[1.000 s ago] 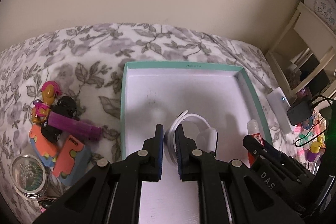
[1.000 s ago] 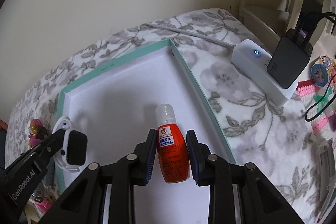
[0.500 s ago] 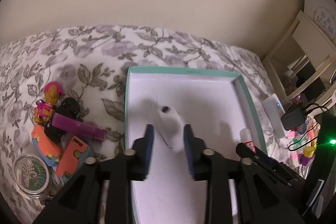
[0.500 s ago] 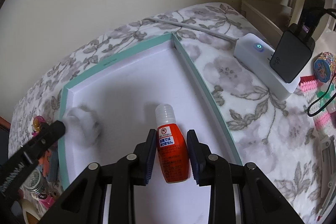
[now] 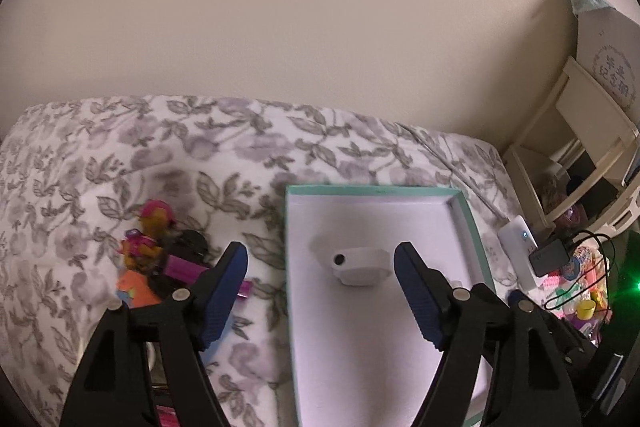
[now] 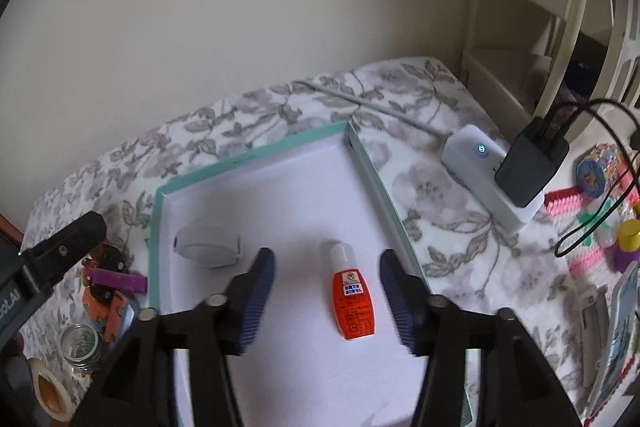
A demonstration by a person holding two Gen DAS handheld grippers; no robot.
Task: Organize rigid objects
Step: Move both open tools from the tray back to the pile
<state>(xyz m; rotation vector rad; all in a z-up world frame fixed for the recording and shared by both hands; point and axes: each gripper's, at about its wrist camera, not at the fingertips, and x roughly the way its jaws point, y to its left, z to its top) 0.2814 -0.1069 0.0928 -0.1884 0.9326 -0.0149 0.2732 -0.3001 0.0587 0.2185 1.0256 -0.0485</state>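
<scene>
Two items seen deposited in teal tray [image 6: 370, 167]: white gadget [image 5: 360, 264] at 9 o'clock, orange bottle [image 6: 353, 301] at centre. Left gripper [image 5: 320, 291] and right gripper [image 6: 328, 301] jaws opening, nothing held. Toy pile [image 5: 160, 267] outside tray judged left to sort.

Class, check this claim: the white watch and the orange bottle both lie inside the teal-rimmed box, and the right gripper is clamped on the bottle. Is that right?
One detail is wrong. The right gripper is not clamped on the orange bottle: its jaws are opening and stand clear of the bottle on both sides, as the right wrist view shows. The white watch and the bottle do both lie inside the teal-rimmed box.
</scene>
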